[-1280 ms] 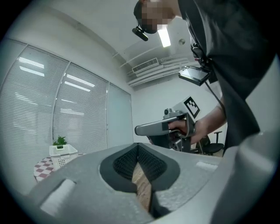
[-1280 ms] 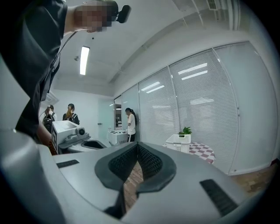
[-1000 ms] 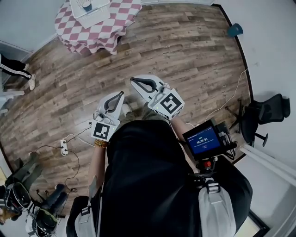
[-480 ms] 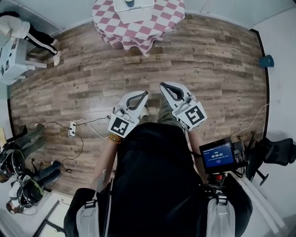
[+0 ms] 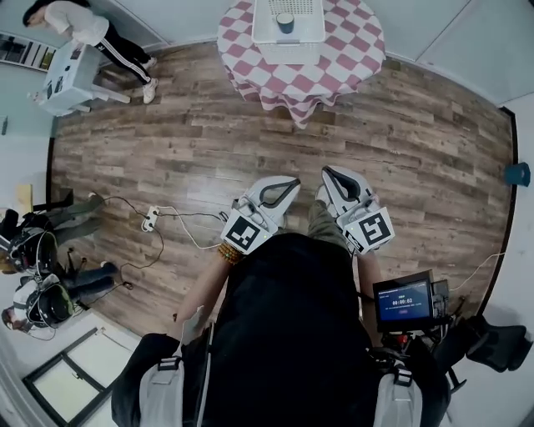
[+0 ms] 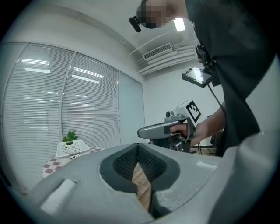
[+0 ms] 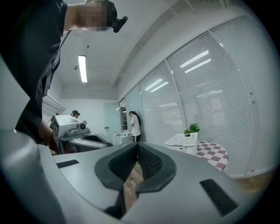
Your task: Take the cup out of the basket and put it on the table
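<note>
A round table with a red-and-white checked cloth [image 5: 334, 58] stands far ahead across the wooden floor. On it sits a white basket [image 5: 288, 35] with a blue cup [image 5: 285, 22] inside. In the gripper views the basket [image 6: 72, 149] [image 7: 183, 141] shows small and distant, with green leaves above its rim. My left gripper [image 5: 288, 183] [image 6: 138, 148] and right gripper [image 5: 330, 173] [image 7: 138, 149] are held side by side close to my body, well short of the table. Both are shut, with nothing between their pads.
A person in a white top [image 5: 83, 21] stands by a white cart [image 5: 71, 77] at the far left. A power strip with cables [image 5: 150, 219] lies on the floor, and bags and helmets [image 5: 33, 279] sit at the left. A blue object [image 5: 518, 173] rests by the right wall.
The view has swung: the checked table moved from the upper left to the top centre-right. Both grippers stayed shut and close together in front of the body.
</note>
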A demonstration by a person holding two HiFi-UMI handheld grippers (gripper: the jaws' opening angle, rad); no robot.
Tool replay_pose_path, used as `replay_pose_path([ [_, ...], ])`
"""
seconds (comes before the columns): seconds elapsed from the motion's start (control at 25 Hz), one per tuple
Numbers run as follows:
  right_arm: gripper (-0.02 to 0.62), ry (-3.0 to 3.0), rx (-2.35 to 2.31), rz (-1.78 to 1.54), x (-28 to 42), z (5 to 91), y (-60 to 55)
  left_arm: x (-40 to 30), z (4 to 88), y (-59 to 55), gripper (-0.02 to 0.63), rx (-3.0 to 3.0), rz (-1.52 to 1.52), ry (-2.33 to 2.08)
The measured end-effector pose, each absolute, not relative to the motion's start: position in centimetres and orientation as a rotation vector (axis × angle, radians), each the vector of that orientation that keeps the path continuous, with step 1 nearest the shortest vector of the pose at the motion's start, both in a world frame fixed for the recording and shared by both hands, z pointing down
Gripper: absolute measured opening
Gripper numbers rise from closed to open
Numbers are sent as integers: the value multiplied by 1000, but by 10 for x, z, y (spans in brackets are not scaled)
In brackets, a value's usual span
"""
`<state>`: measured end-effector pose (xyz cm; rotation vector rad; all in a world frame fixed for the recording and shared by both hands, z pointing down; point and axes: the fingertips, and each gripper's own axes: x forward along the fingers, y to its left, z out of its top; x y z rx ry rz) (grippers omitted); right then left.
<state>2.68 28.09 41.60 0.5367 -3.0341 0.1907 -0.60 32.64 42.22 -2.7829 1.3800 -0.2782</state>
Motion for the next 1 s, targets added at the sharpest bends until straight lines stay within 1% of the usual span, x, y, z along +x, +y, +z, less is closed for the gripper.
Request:
replay_pose_path([
  [0.36, 9, -3049, 495, 234, 76, 428, 214, 63, 421, 261, 5, -2804, -334, 1347],
  [0.52, 9, -3038, 496, 235, 96, 437, 189, 81, 424, 244, 5, -2808, -321, 1356],
  [0.72, 9, -3028, 506, 270, 106, 443, 172, 76, 438, 230, 5, -2812, -376, 1413],
  [1.0, 9, -3012, 440, 275, 80, 448, 147, 38, 447, 188, 5, -2815, -323, 1540],
])
